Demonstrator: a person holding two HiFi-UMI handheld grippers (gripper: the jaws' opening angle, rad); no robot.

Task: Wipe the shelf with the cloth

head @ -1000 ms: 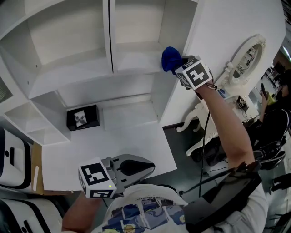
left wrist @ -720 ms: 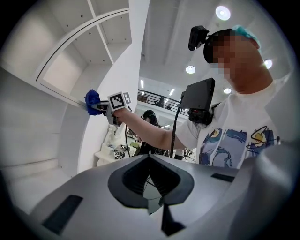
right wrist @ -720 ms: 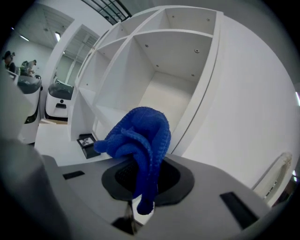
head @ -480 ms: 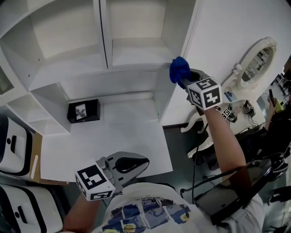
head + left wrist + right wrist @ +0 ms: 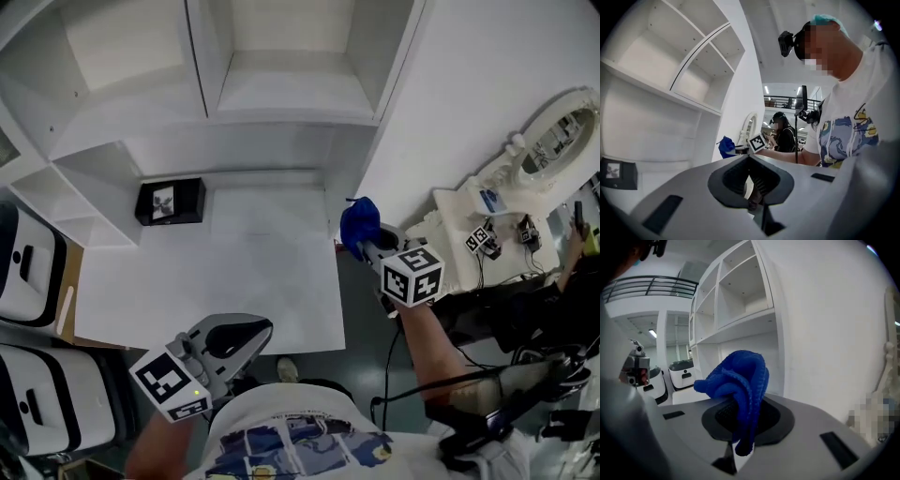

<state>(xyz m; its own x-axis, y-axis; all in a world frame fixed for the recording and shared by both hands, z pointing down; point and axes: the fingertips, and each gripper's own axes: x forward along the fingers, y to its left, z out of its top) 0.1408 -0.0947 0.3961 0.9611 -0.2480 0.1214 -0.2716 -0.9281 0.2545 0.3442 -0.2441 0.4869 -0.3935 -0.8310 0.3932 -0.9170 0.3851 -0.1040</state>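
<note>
the blue cloth (image 5: 359,225) is bunched and pinched in the right gripper's (image 5: 369,242) closed jaws. it hangs clear of the shelf (image 5: 281,94) — low, just off the unit's right side, touching nothing. the left gripper (image 5: 246,330) waits near the body, jaws together on nothing. no wiping contact now (whether the boards are clean i can't tell) — probably between strokes or finished.
</note>
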